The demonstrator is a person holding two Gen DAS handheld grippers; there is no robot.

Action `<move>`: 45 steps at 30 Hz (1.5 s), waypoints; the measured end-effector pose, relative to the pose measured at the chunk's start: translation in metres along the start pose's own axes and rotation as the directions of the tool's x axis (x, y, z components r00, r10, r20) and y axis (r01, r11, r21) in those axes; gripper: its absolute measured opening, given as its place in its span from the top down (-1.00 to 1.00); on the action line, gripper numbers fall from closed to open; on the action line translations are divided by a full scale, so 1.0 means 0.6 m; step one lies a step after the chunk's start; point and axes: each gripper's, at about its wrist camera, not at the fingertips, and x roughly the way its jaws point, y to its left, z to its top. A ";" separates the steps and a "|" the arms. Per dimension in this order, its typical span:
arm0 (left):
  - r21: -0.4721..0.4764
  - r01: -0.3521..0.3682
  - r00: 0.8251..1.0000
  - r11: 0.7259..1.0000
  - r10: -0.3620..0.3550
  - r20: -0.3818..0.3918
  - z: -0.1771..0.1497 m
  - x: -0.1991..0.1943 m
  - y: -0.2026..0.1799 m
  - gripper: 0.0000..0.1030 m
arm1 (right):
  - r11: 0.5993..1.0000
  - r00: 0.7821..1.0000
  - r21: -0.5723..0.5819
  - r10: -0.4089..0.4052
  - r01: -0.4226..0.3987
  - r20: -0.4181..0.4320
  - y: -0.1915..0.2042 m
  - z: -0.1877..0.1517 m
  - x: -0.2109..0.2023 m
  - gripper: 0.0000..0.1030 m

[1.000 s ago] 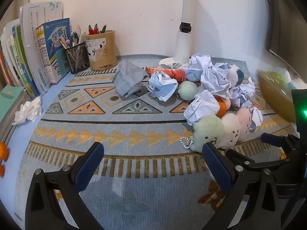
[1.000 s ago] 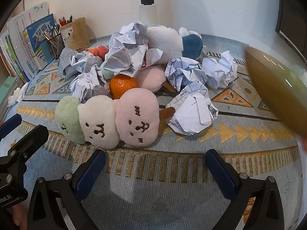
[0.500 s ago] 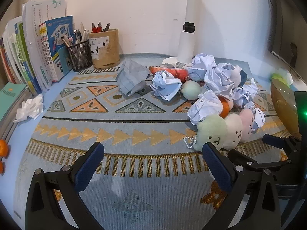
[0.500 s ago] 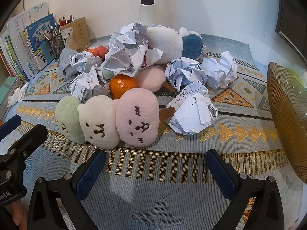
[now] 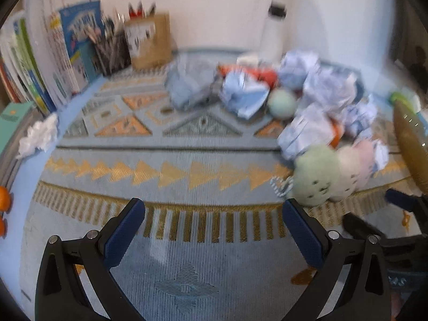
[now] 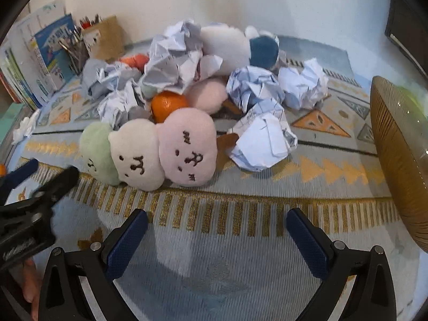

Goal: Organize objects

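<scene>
A pile lies on a patterned mat [image 6: 240, 208]: a plush of three joined faces, green, cream and pink [image 6: 149, 152], an orange [image 6: 167, 105], several crumpled paper balls [image 6: 263, 141], and a white and blue plush [image 6: 240, 45]. My right gripper [image 6: 216, 238] is open and empty, low over the mat just in front of the pile. My left gripper [image 5: 214, 227] is open and empty, over the mat to the left of the plush [image 5: 329, 174]. The left wrist view is blurred.
An amber ribbed bowl [image 6: 396, 155] stands on edge at the right. Books [image 5: 40, 61] and two pen holders [image 5: 133, 45] line the back left. A white lamp post [image 5: 272, 24] rises at the back. A paper ball [image 5: 37, 136] lies at the mat's left edge.
The amber bowl came in from the right and now stands closer beside the pile. Both grippers shifted slightly; the left wrist view is now in motion blur. Both stay open.
</scene>
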 end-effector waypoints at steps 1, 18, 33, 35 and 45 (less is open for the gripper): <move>0.000 -0.007 0.999 1.000 0.007 -0.036 0.002 0.010 0.000 -1.00 | 1.000 1.000 0.005 -0.005 0.005 0.001 0.001 0.000 0.000 -1.00; 0.009 -0.026 0.988 1.000 0.024 0.153 -0.004 -0.047 -0.006 -0.99 | 0.999 0.968 -0.011 0.046 -0.045 0.248 -0.003 -0.034 -0.072 -0.99; 0.009 0.041 0.943 0.999 -0.042 0.331 -0.008 -0.084 -0.009 -0.99 | 0.995 0.938 0.054 0.066 -0.090 0.340 -0.025 -0.044 -0.097 -1.00; 0.012 0.046 0.948 0.999 -0.047 0.315 -0.006 -0.078 -0.007 -0.99 | 0.997 0.943 0.049 0.045 -0.065 0.331 -0.021 -0.042 -0.093 -1.00; 0.030 0.068 0.954 0.997 -0.074 0.291 -0.009 -0.071 -0.009 -0.99 | 0.999 0.937 0.023 -0.038 0.032 0.347 -0.004 -0.044 -0.095 -1.00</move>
